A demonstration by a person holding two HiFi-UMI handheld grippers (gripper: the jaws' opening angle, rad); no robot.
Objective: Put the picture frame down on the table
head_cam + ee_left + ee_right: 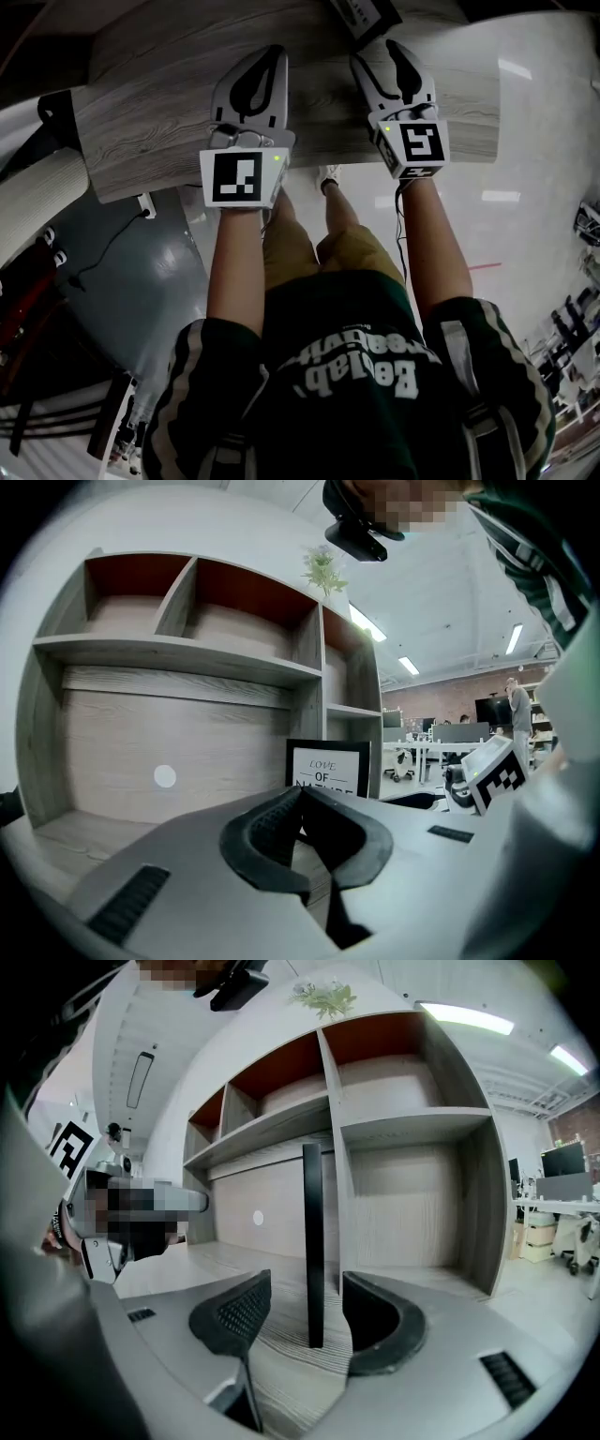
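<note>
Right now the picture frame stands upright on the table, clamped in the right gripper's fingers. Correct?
No, not clamped. The right gripper view shows the fingers of the right gripper apart, with a gap on each side of the picture frame. It does stand upright on the table.

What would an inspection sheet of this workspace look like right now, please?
Surface: grey wooden table.
Job's things: picture frame standing upright on the table, near the shelf unit.
Clutter: nothing seen.
Grippers: left gripper shut, empty; right gripper open, fingers either side of the frame, not touching it.
Cables: black cord on the floor, left of the table.
Surroundings: plant atop the shelf unit; office desks beyond.
</note>
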